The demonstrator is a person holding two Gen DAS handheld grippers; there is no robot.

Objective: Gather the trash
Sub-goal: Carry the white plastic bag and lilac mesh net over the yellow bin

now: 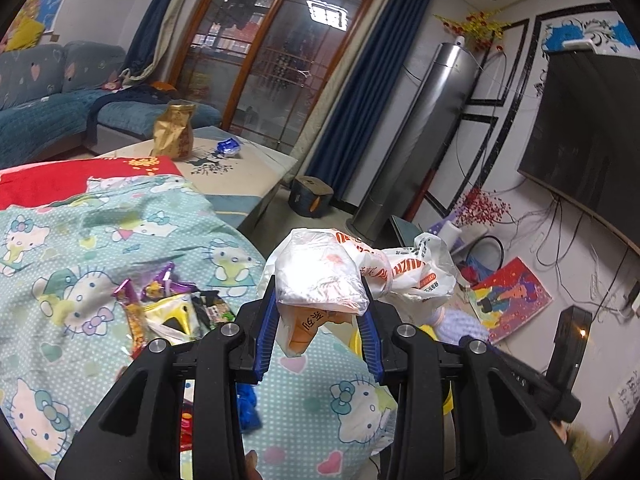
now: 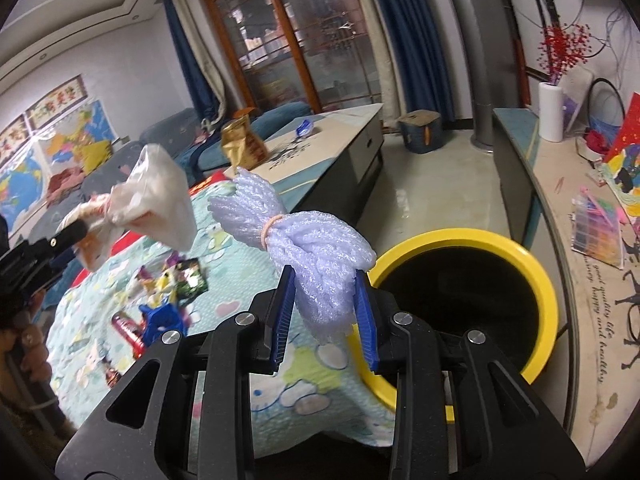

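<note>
Left hand-held gripper: clamped on a crumpled white plastic bag with orange print, pads pressing its sides, bag bulging above the fingers and held up in the air over the bed edge. Right hand-held gripper: closed on a pale lilac foam net, bound near its middle by a pinkish rubber band, one end fanning out above, the other squeezed between the blue pads.

Landmark: yellow-rimmed bin, black inside, open at the top.
- Foam net: held at the bin's left rim, partly overlapping it in the right wrist view.
- Plastic bag: further left of the bin, above the bedspread, apart from the net.
- Bedspread, teal with cartoon cats: directly left of the bin, touching or just beside its wall.
- Snack wrappers, purple, yellow and dark green: loose on the bedspread, well left of the bin.
- Blue crumpled item and red packet: on the bedspread, nearer the camera than the wrappers.
- Gold bag and small blue wrapper: on the pale counter beyond the bed, far from the bin.
- Long counter with coloured clutter: right of the bin.
</note>
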